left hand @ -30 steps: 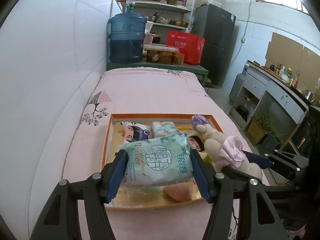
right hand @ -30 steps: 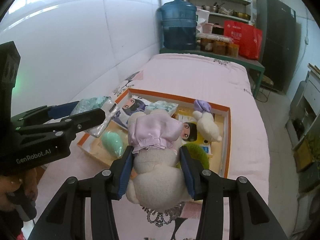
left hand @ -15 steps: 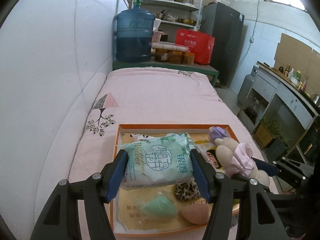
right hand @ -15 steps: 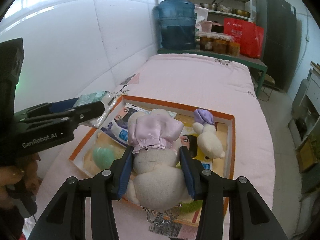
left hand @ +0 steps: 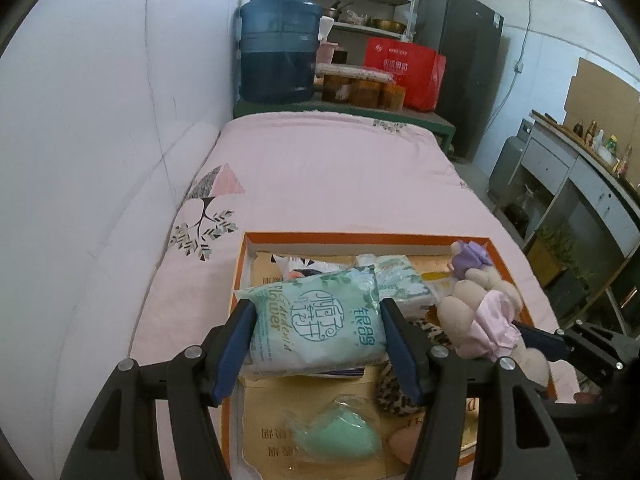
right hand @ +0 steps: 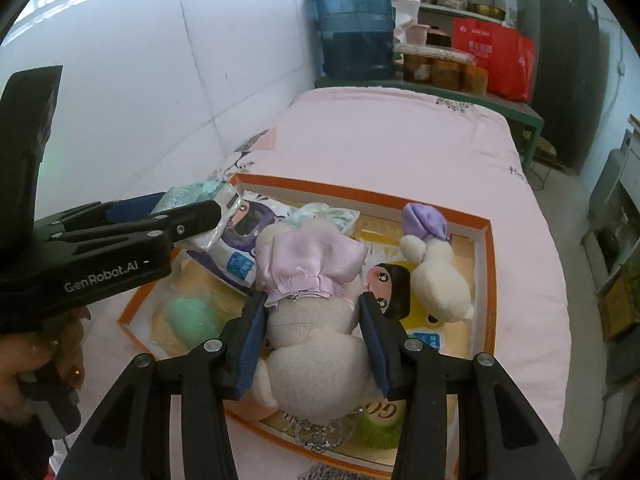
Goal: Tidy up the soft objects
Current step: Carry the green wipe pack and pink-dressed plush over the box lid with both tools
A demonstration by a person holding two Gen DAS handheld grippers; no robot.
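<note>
I am holding a tissue pack [left hand: 316,322] in the left gripper [left hand: 318,344] jaws, a plush toy [right hand: 312,320] in the right gripper [right hand: 314,344] jaws, over the orange tray [right hand: 486,280].

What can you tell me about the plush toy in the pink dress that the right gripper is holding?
The plush toy is a cream, soft-looking stuffed animal in a shiny pale pink dress with a frilled hem. The right gripper is shut on its body, one blue pad on each side, its dressed upper half pointing away from the camera. It hangs above the orange-rimmed box, beside a second cream plush in a purple cap lying inside. Its face is not visible.
</note>
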